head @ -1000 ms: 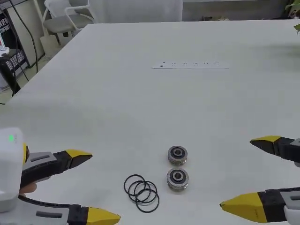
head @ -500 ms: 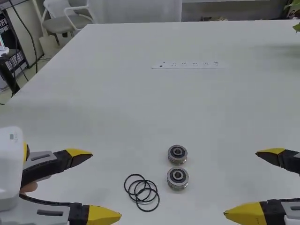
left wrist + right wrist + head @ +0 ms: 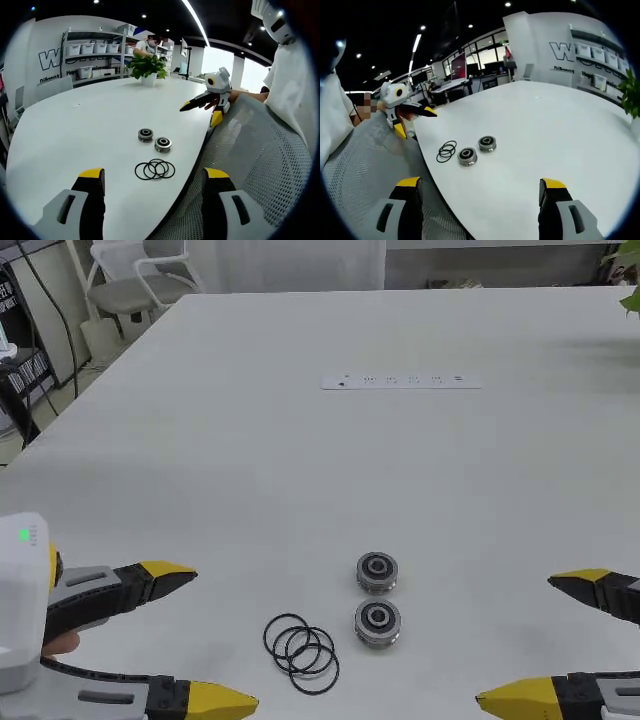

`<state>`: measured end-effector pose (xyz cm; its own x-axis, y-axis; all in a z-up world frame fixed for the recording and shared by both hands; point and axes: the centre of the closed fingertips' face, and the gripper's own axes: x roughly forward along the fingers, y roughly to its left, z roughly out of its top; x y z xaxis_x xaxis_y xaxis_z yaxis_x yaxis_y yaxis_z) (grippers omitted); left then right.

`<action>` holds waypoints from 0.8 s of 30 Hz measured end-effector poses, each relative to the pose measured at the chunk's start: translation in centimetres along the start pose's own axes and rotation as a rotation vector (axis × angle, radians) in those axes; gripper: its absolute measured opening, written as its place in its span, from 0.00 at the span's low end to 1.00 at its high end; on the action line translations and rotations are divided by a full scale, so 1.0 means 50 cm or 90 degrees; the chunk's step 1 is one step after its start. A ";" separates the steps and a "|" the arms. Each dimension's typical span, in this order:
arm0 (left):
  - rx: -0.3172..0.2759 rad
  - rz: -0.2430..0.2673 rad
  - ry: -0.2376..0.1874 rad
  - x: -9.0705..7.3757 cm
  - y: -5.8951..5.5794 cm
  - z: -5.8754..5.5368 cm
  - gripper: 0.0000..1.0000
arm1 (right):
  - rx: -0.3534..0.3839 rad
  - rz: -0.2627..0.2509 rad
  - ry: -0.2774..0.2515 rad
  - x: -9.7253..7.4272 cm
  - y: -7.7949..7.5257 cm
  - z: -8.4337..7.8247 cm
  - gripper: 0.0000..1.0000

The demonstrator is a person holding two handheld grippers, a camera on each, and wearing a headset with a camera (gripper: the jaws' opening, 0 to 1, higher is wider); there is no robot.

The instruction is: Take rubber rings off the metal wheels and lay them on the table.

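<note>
Left gripper (image 3: 225, 638) is hovering low over the near-left edge of the big white table (image 3: 300, 460). Its yellow-tipped jaws are spread wide with nothing between them. Right gripper (image 3: 514, 640) is mirroring it on the near-right, also wide apart and empty.

Between them, two small round silver metal wheels with dark centres are lying flat, the far one (image 3: 377, 572) just beside the near one (image 3: 378, 623). Just left of the near wheel, a little heap of thin black rubber rings (image 3: 302, 652) is lying on the table, all overlapping. Whether any ring is still sitting in a wheel's groove, I can't tell; it's too small to see.

Handling-wise, I'm guessing the metal wheels are stiff, dense for their size and smooth. They're probably going to skate across the slick top if nudged. I'd be clamping one across its rim with one gripper to pin it. The rubber rings look soft, stretchy and nearly weightless. I'd be pinching a bit of the band at the wheel's edge and peeling it over. They're thin enough that the jaws could easily be closing on air.

Around it: a flat white strip with small dark marks (image 3: 400, 381) is lying well beyond the wheels, a white chair (image 3: 130, 280) is standing past the far-left corner, and a green potted plant (image 3: 147, 65) is sitting far down the table. Nothing's really blocking the way. The loose ring heap is the one thing I'd be worrying about snagging.
</note>
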<state>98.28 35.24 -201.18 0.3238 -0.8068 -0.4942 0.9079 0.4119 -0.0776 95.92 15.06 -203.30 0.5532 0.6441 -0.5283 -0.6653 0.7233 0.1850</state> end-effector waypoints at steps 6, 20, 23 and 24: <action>-0.007 -0.003 -0.004 0.000 -0.002 0.001 0.77 | 0.002 -0.001 0.008 0.003 0.001 -0.006 0.96; -0.022 -0.005 -0.009 0.001 -0.001 0.002 0.77 | -0.012 -0.009 0.043 0.007 -0.005 -0.025 0.95; -0.024 -0.004 -0.010 0.001 0.000 0.002 0.77 | -0.015 -0.010 0.048 0.007 -0.005 -0.028 0.95; -0.024 -0.004 -0.011 0.001 0.000 0.002 0.77 | -0.016 -0.010 0.049 0.007 -0.005 -0.029 0.95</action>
<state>98.34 35.17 -201.09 0.3227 -0.8163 -0.4791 0.8993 0.4223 -0.1138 95.58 14.75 -204.74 0.5238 0.6110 -0.5936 -0.6696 0.7260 0.1565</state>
